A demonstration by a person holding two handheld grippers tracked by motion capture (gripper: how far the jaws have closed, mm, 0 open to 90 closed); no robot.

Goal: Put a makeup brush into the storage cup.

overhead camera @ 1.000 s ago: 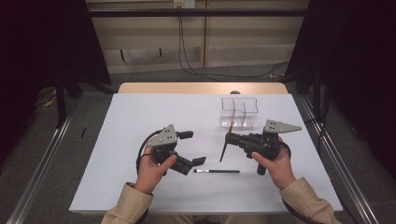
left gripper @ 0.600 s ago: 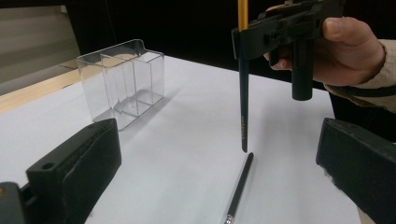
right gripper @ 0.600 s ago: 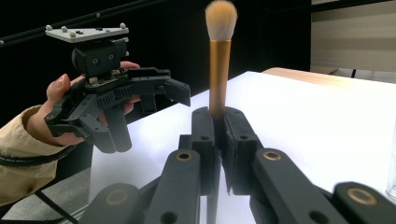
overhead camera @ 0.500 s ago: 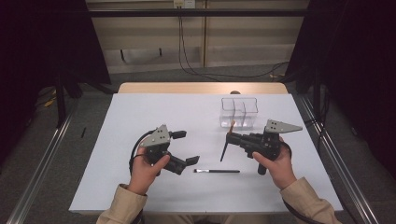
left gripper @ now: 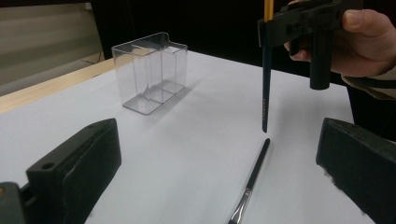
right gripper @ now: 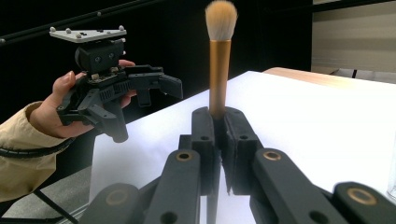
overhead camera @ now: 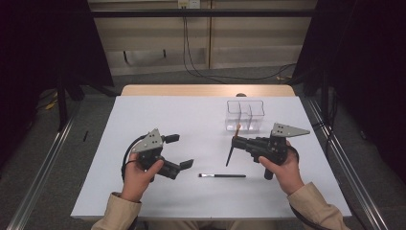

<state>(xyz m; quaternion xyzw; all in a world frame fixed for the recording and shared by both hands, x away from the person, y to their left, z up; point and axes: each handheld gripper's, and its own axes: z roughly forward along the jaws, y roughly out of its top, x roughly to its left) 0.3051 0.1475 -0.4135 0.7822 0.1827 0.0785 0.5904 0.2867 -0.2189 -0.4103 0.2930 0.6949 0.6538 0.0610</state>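
The right tongs [overhead camera: 238, 140] are clamped on a makeup brush [right gripper: 219, 56] with a gold ferrule and pale bristles, held upright near the clear divided holder [overhead camera: 245, 115], which looks empty. A second, slim dark brush [overhead camera: 222, 176] lies flat on the white worktop [overhead camera: 143, 115]. The left tongs [overhead camera: 179, 151] gape open beside it, gripping nothing.

I count two brushes: one brush in my right grip [overhead camera: 231, 151], one flat brush [overhead camera: 222, 176]; one clear organizer [overhead camera: 245, 115], seemingly three compartments.
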